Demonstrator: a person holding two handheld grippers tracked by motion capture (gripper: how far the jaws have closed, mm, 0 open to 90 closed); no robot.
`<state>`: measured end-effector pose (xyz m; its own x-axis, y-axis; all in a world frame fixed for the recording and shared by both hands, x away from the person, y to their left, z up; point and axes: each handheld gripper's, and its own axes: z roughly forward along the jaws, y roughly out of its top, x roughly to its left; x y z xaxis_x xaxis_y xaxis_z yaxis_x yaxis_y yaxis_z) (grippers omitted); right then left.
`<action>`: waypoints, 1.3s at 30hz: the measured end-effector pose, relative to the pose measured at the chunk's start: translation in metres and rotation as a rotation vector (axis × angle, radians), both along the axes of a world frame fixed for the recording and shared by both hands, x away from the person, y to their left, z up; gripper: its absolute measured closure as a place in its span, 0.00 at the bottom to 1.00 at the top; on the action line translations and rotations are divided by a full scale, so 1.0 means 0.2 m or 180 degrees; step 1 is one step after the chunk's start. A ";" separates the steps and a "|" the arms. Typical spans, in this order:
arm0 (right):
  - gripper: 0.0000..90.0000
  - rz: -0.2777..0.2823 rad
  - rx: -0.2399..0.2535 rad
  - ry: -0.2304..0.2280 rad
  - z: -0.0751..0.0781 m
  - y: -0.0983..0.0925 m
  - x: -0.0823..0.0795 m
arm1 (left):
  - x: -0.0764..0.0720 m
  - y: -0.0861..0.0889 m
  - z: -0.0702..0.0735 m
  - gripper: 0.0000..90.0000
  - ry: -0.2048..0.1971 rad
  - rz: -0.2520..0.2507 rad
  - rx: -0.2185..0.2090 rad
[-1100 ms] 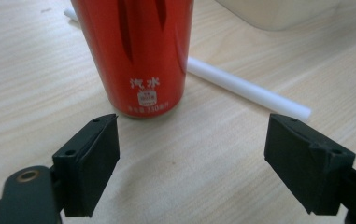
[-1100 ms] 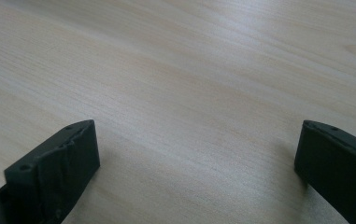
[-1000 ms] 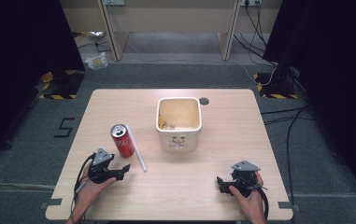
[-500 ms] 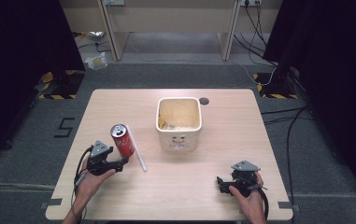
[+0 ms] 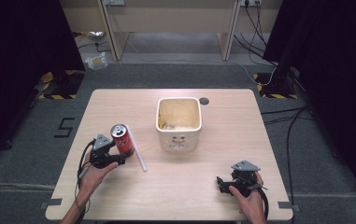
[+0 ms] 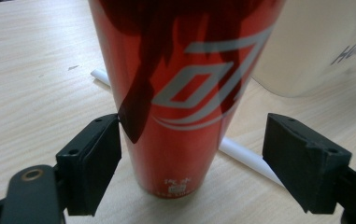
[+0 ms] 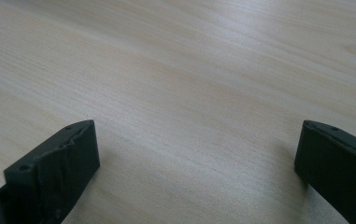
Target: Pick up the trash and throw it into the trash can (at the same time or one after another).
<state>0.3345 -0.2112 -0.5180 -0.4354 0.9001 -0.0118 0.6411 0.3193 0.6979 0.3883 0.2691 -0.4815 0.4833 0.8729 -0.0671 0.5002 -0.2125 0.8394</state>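
We see the left gripper [image 6: 192, 158] spread wide around the upright red can [image 6: 185, 84] — not gripping it. The right gripper [image 7: 196, 172] gapes wide over bare table [image 7: 189, 70].

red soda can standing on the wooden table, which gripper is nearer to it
Left. The left gripper sits right at the red soda can, its open jaws either side of it. The right gripper rests open far off near the table's front right.

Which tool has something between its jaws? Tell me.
The left tool: its open jaws flank the upright red can, not yet closed on it. The right tool is open over bare table.
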 end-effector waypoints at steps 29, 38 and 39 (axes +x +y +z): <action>0.00 0.0000 0.0000 0.0000 0.00 0.00 0.00 | 0.08 -0.01 -0.02 0.37 -0.0043 -0.0013 0.0017; 0.00 0.0000 0.0001 0.0000 0.00 0.00 0.00 | 0.07 -0.02 0.05 0.38 -0.0108 -0.0068 0.0048; 0.00 0.0001 0.0000 0.0000 0.00 0.00 0.00 | 0.07 -0.02 0.05 0.38 -0.0110 -0.0072 0.0041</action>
<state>0.3345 -0.2112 -0.5180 -0.4356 0.9001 -0.0117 0.6411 0.3193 0.6979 0.4030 0.2650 -0.4709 0.5047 0.8624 -0.0389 0.4660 -0.2342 0.8532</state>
